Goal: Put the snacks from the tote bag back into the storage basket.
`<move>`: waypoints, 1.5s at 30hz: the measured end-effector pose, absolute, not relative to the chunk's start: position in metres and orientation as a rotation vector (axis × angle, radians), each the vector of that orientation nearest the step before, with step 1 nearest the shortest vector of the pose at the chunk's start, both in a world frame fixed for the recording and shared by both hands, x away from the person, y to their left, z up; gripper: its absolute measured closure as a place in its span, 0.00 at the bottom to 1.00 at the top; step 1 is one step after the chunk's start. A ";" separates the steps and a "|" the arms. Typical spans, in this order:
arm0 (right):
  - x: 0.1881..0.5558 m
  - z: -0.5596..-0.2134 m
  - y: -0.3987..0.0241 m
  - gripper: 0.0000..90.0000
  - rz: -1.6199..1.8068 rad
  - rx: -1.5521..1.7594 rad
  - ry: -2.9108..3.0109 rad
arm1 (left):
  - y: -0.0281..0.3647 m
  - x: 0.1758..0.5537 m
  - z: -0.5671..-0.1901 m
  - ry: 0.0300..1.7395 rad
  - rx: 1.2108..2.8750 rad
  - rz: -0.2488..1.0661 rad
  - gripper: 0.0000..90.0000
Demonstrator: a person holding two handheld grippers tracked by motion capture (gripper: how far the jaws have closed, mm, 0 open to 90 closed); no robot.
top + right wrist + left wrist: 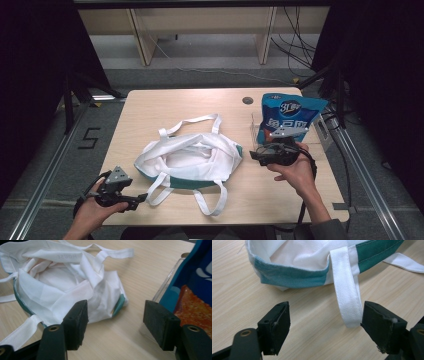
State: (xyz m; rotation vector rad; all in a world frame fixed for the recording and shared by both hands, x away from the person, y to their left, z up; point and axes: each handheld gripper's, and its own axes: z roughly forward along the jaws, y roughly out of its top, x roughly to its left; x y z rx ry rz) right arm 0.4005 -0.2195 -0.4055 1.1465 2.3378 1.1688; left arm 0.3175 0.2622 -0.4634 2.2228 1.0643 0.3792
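Note:
A white cloth tote bag with a green band lies open and crumpled in the middle of the wooden table. My left gripper is at the table's front left and stands open. One of the bag's white straps lies flat between its jaws, close to the right one. My right gripper is open too, just right of the bag. A blue snack bag stands upright in a clear plastic holder right behind that gripper. The snack bag is beside its right jaw.
A round cable hole sits near the table's back edge. Metal rails run along both sides of the table, and cables lie on the floor behind it. The bag's other handles spread toward the back and the front.

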 end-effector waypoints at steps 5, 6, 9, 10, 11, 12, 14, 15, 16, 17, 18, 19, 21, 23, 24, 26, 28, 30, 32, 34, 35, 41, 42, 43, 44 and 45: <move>0.398 -0.411 -0.213 0.39 1.164 1.153 2.347 | 0.262 0.318 -0.464 1.065 2.223 0.379 0.24; 0.398 -0.412 -0.213 0.39 1.161 1.142 2.352 | 0.262 0.318 -0.463 1.064 2.223 0.378 0.24; 0.399 -0.415 -0.213 0.38 1.144 1.111 2.365 | 0.262 0.317 -0.463 1.054 2.232 0.375 0.24; 0.398 -0.415 -0.212 0.38 1.133 1.106 2.374 | 0.262 0.317 -0.463 1.055 2.231 0.375 0.24; 0.395 -0.417 -0.208 0.38 1.150 1.163 2.377 | 0.262 0.317 -0.463 1.058 2.229 0.378 0.24; 0.397 -0.418 -0.209 0.38 1.139 1.124 2.385 | 0.262 0.317 -0.463 1.064 2.222 0.379 0.24; 0.395 -0.420 -0.206 0.38 1.139 1.132 2.390 | 0.263 0.317 -0.463 1.054 2.232 0.376 0.24; 0.396 -0.421 -0.206 0.37 1.124 1.101 2.400 | 0.263 0.317 -0.463 1.054 2.232 0.376 0.24; 0.395 -0.421 -0.205 0.37 1.132 1.120 2.399 | 0.263 0.317 -0.463 1.054 2.232 0.376 0.24; 0.394 -0.425 -0.203 0.37 1.158 1.112 2.372 | 0.263 0.317 -0.463 1.055 2.232 0.376 0.24; 0.394 -0.422 -0.205 0.37 1.117 1.104 2.412 | 0.263 0.317 -0.463 1.053 2.232 0.376 0.24; 0.393 -0.423 -0.203 0.37 1.127 1.121 2.402 | 0.263 0.317 -0.463 1.053 2.232 0.377 0.24; 0.392 -0.425 -0.202 0.36 1.145 1.128 2.392 | 0.263 0.317 -0.463 1.054 2.233 0.376 0.24; 0.391 -0.425 -0.203 0.36 1.119 1.116 2.421 | 0.262 0.317 -0.463 1.054 2.232 0.376 0.24; 0.391 -0.425 -0.203 0.36 1.122 1.115 2.420 | 0.262 0.317 -0.463 1.055 2.231 0.376 0.24; 0.388 -0.426 -0.202 0.35 1.119 1.130 2.427 | 0.262 0.317 -0.463 1.054 2.231 0.376 0.24; 0.387 -0.429 -0.201 0.35 1.142 1.128 2.402 | 0.263 0.317 -0.463 1.053 2.231 0.377 0.24; 0.386 -0.430 -0.201 0.35 1.141 1.116 2.403 | 0.263 0.317 -0.463 1.054 2.232 0.378 0.24; 0.384 -0.429 -0.202 0.35 1.117 1.116 2.436 | 0.262 0.317 -0.463 1.054 2.232 0.377 0.24; 0.383 -0.431 -0.202 0.34 1.131 1.105 2.416 | 0.263 0.317 -0.463 1.050 2.233 0.378 0.24; 0.381 -0.432 -0.202 0.34 1.125 1.123 2.427 | 0.263 0.317 -0.463 1.049 2.234 0.379 0.24; 0.374 -0.433 -0.201 0.34 1.123 1.143 2.436 | 0.262 0.317 -0.463 1.056 2.231 0.377 0.24; 0.374 -0.434 -0.202 0.34 1.114 1.112 2.441 | 0.262 0.317 -0.463 1.057 2.231 0.376 0.24; 0.373 -0.434 -0.202 0.33 1.114 1.113 2.437 | 0.262 0.316 -0.463 1.058 2.236 0.376 0.24; 0.371 -0.435 -0.202 0.33 1.115 1.117 2.441 | 0.262 0.316 -0.463 1.056 2.237 0.376 0.24; 0.369 -0.435 -0.203 0.33 1.104 1.102 2.449 | 0.262 0.316 -0.463 1.067 2.228 0.367 0.24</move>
